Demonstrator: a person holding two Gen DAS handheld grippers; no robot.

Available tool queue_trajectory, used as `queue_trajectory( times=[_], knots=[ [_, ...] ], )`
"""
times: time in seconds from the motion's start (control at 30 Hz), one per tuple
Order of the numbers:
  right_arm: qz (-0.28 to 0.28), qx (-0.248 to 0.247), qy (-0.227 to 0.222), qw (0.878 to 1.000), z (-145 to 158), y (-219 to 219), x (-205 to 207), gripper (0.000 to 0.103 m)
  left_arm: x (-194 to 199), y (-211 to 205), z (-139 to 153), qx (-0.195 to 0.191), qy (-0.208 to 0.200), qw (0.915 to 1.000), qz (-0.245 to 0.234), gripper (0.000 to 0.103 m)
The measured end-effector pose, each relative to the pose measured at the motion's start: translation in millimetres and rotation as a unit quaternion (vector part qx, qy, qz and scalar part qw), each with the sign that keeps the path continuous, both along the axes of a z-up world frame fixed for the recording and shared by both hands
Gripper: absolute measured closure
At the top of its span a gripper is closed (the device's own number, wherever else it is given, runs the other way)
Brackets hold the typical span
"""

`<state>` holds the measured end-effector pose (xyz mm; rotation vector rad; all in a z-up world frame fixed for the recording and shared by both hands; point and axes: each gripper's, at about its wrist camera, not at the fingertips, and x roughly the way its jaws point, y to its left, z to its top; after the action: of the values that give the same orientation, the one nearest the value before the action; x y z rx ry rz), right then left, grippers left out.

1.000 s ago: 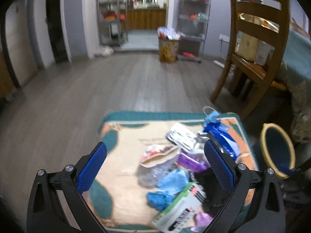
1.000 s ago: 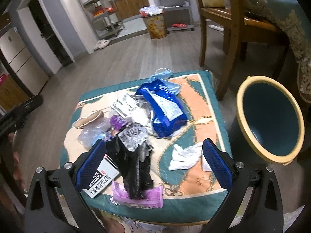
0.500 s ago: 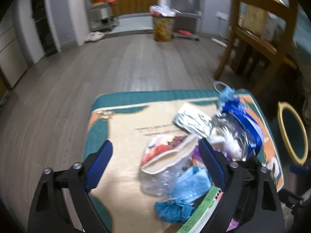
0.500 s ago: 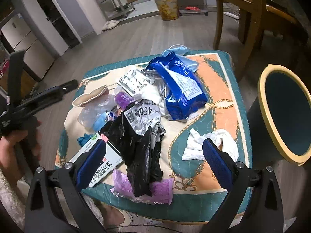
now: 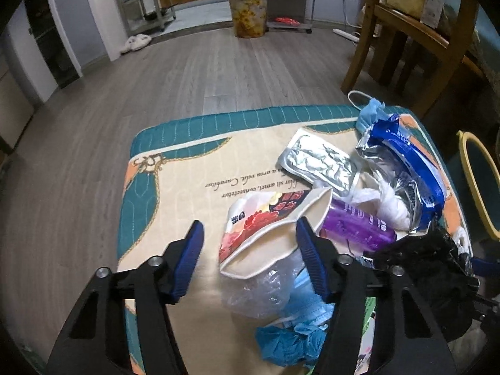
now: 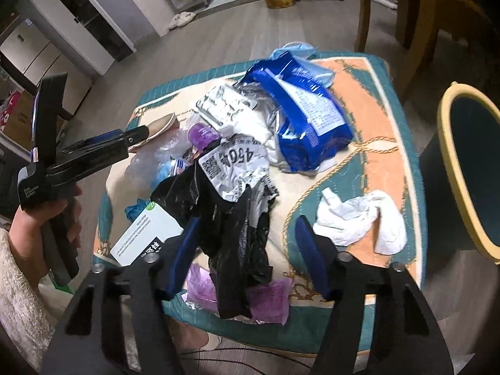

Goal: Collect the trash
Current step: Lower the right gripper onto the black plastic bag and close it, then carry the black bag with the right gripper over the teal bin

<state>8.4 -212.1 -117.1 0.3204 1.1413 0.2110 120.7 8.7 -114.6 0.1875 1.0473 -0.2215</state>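
My left gripper (image 5: 250, 237) closes around the cream floral snack pouch (image 5: 268, 218), fingers not yet pressing; my right gripper (image 6: 247, 234) closes astride the crumpled black plastic bag (image 6: 231, 228) near the cushion's (image 6: 390, 168) front edge, free cloth left of the pouch.

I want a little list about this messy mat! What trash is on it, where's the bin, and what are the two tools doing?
surface: patterned mat
trash: blue foil bag, black plastic bag, white tissue, red-and-white pouch
bin: yellow-rimmed bin, beside the mat
left tool: closing around the pouch, not pressing yet
right tool: closing around the black bag, not pressing yet
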Motion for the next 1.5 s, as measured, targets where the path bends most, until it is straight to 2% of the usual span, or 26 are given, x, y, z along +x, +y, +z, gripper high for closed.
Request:
queue_trajectory(
  times=[0.1, 0.17, 0.23, 0.3, 0.4, 0.6, 0.8, 0.87, 0.97, 1.1, 1.17, 1.2, 1.3, 1.33, 1.43, 1.5],
  knots=[
    [0.011, 0.01, 0.011, 1.0, -5, 4, 2, 0.057, 1, -2, 0, -0.007, 0.003, 1.0, -0.005, 0.055],
    [0.017, 0.011, 0.014, 1.0, -6, 7, 2, 0.061, 0, -3, -1, -0.004, 0.002, 0.9999, -0.013, 0.057],
    [0.025, 0.012, 0.022, 0.999, -9, 10, 3, 0.071, 0, -3, -4, -0.004, 0.008, 0.9998, -0.016, 0.065],
    [0.032, 0.009, 0.03, 0.999, -13, 13, 4, 0.088, 1, -2, -5, -0.007, 0.014, 0.9998, -0.015, 0.081],
    [0.035, 0.011, 0.021, 0.999, -9, 14, 4, 0.091, 0, -2, -4, -0.007, 0.011, 0.9998, -0.014, 0.087],
    [0.042, 0.002, -0.012, 0.999, 9, 18, -3, 0.094, -7, 7, 16, -0.014, -0.037, 0.9992, -0.001, 0.094],
    [0.033, 0.01, -0.046, 0.998, 33, 9, -12, 0.094, -20, 18, 48, -0.031, -0.094, 0.9949, 0.019, 0.095],
    [0.024, 0.019, -0.053, 0.998, 40, 3, -15, 0.094, -24, 21, 58, -0.048, -0.106, 0.9929, 0.024, 0.095],
    [0.008, 0.027, -0.061, 0.998, 48, -7, -19, 0.094, -26, 20, 61, -0.053, -0.104, 0.9928, 0.026, 0.095],
    [-0.001, 0.041, -0.071, 0.997, 67, -20, -27, 0.094, -19, 20, 45, -0.052, -0.069, 0.9957, 0.034, 0.095],
    [0.004, 0.038, -0.074, 0.997, 84, -30, -30, 0.094, -18, 20, 40, -0.051, -0.058, 0.9963, 0.039, 0.089],
    [0.01, 0.031, -0.078, 0.996, 93, -35, -30, 0.094, -16, 20, 38, -0.051, -0.052, 0.9964, 0.043, 0.079],
    [0.021, 0.004, -0.105, 0.994, 125, -61, -26, 0.094, -12, 12, 30, -0.042, -0.041, 0.9975, 0.039, 0.07],
    [0.02, -0.004, -0.111, 0.994, 131, -68, -24, 0.094, -9, 7, 28, -0.036, -0.038, 0.9981, 0.032, 0.068],
    [0.0, -0.016, -0.13, 0.991, 143, -104, -18, 0.094, -8, -9, 22, -0.028, -0.036, 0.9989, 0.012, 0.045],
    [-0.025, -0.019, -0.139, 0.99, 138, -123, -15, 0.094, -6, -19, 17, -0.021, -0.031, 0.9993, -0.003, 0.043]
  ],
)
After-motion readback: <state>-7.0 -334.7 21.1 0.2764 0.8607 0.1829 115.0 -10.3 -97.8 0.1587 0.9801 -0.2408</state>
